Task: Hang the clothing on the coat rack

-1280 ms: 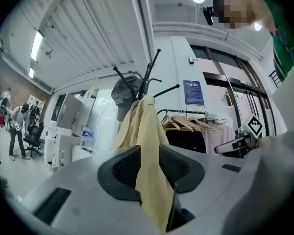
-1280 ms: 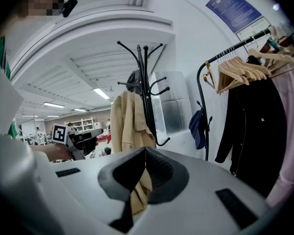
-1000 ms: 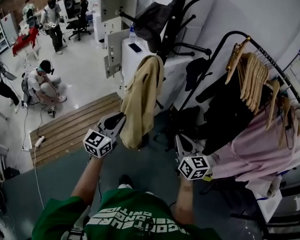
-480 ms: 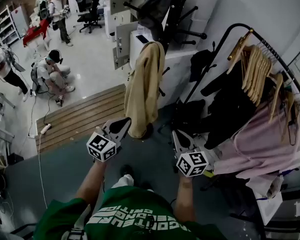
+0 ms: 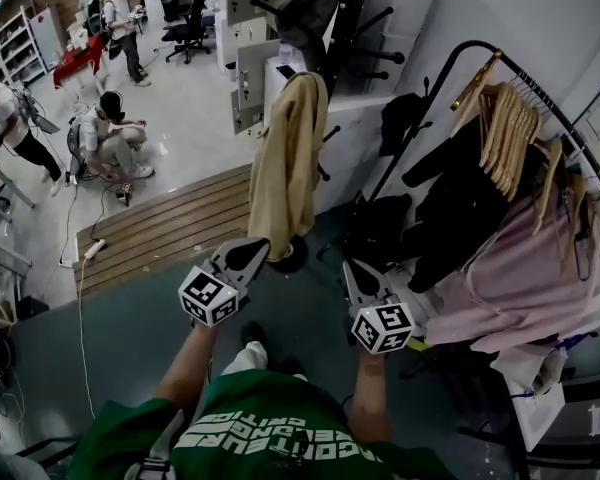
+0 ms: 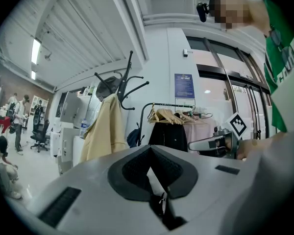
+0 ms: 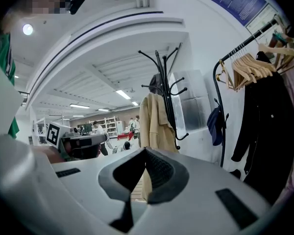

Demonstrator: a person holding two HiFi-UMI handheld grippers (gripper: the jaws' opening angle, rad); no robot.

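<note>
One tan coat [image 5: 285, 168] hangs on the black coat rack [image 5: 345, 28], its collar end caught high on a hook, so the hanging looks done for this piece. It droops straight down. Its long axis is upright, shoulders at the top and hem pointing at the floor near the rack's foot.

Both claws are clear of it. The left claw [image 5: 248, 256] is clenched with nothing between its jaws. In the head view it sits close under the hem, but its own view shows the coat standing apart, beyond the tips. The right claw [image 5: 357, 276] is likewise pressed together and empty, held low beside the left one.

Other clothes, dark and pink, hang on a separate clothes rail [image 5: 510, 118] with wooden hangers to the right. Whether any of them is meant for the coat rack too I cannot tell. If so, fetching one would likely come next.
</note>
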